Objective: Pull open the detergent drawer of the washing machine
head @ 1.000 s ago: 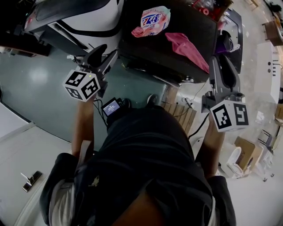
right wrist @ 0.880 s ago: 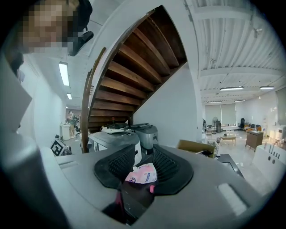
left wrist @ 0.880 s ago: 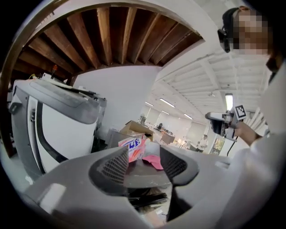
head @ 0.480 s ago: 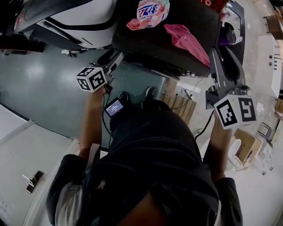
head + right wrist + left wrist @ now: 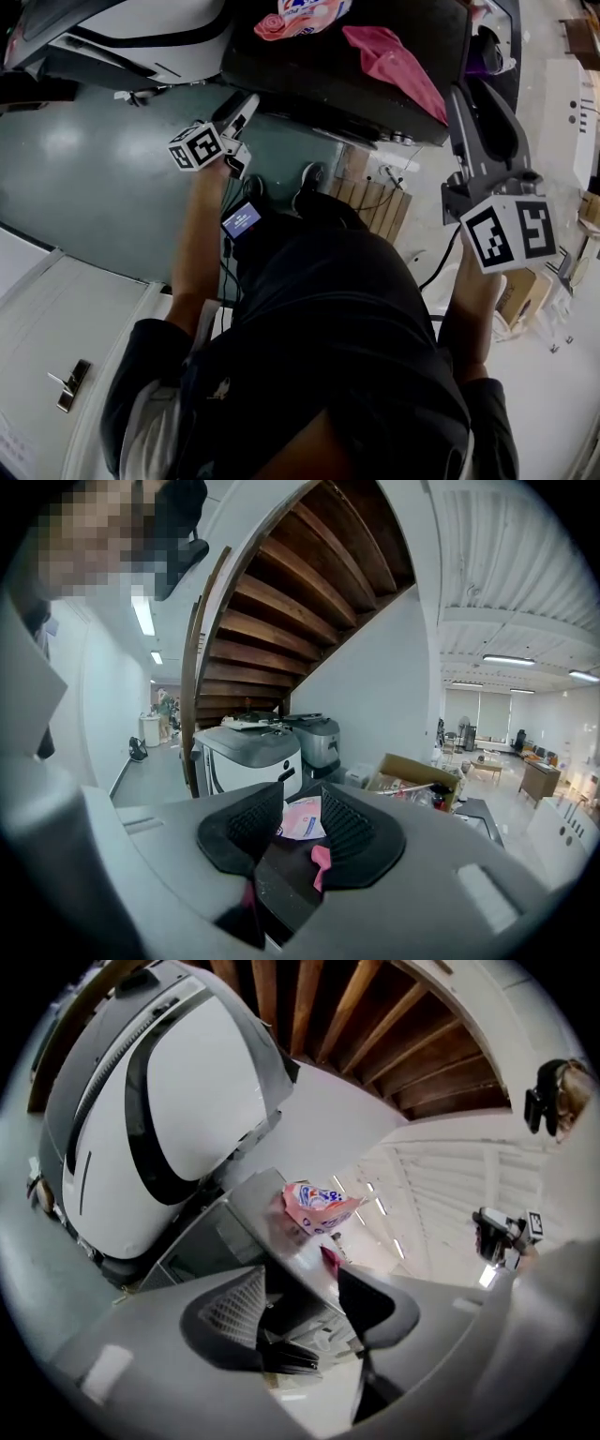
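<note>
Dropping since a second ago, the left gripper (image 5: 242, 108) now sits lower and rolled over in the head view. It is close to the front edge of the washing machine (image 5: 309, 66), and its marker cube looks smaller in the picture. The right gripper (image 5: 473, 103) has shifted only a little and hangs off the machine's right corner. On the machine's dark top lie a pink-and-white detergent pouch (image 5: 300, 11) and a pink cloth (image 5: 394, 70), the cloth reaching the front right edge. To the left stands a white machine with a black band (image 5: 122, 37), with bare grey-green floor (image 5: 84, 178) in front of it. A slatted wooden pallet (image 5: 375, 202) lies on the floor just below the washing machine's front. In the left gripper view the scene is tipped. The fingers (image 5: 234, 1316) are opening, with a narrow gap between them and nothing in it. Through that gap the washing machine's upper front shows, near but not touched. The detergent drawer cannot be told apart on that front in any view. In the right gripper view the fingers (image 5: 244, 832) stand apart and empty, pointed across the machine's top at the pouch and cloth. Further right an open cardboard box (image 5: 412, 769) holds clutter too small to name, and open floor runs past a wooden staircase (image 5: 281, 602).
</note>
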A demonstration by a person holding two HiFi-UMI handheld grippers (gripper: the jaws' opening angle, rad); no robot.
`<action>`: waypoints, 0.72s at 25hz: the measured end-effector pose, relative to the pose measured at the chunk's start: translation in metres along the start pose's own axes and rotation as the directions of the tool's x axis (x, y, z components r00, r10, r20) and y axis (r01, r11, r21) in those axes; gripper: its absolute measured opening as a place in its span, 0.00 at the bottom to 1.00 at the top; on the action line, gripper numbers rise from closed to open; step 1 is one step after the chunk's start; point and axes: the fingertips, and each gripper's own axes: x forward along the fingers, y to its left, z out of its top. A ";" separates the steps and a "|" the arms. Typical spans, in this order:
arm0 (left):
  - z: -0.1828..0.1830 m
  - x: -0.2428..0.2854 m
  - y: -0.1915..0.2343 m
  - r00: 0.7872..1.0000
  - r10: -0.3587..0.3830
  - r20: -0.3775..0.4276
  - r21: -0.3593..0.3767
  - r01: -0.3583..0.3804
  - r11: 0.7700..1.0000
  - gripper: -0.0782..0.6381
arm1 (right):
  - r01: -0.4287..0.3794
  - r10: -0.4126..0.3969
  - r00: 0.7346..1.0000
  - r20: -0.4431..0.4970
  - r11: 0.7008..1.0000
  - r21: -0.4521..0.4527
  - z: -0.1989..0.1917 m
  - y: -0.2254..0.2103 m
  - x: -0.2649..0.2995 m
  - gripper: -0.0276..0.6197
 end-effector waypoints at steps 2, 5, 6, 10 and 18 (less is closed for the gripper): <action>-0.007 0.006 0.013 1.000 -0.005 0.009 -0.044 0.006 0.999 0.48 | 0.003 -0.003 1.000 -0.012 1.000 -0.001 -0.005 -0.002 0.001 0.20; -0.020 0.015 0.026 1.000 -0.025 0.019 -0.126 0.027 0.992 0.48 | 0.010 -0.010 0.999 -0.031 1.000 -0.001 -0.013 -0.005 0.000 0.20; -0.023 0.018 0.031 0.999 -0.029 0.025 -0.146 0.033 0.989 0.48 | 0.011 -0.011 0.999 -0.037 1.000 -0.001 -0.015 -0.006 0.000 0.20; -0.034 0.025 0.041 0.996 -0.072 0.050 -0.189 0.080 0.979 0.52 | 0.013 -0.013 0.998 -0.061 1.000 -0.003 -0.024 -0.007 0.001 0.20; -0.048 0.038 0.047 0.983 -0.163 0.091 -0.185 0.177 0.967 0.55 | 0.019 -0.019 0.994 -0.109 1.000 -0.006 -0.041 -0.009 0.005 0.20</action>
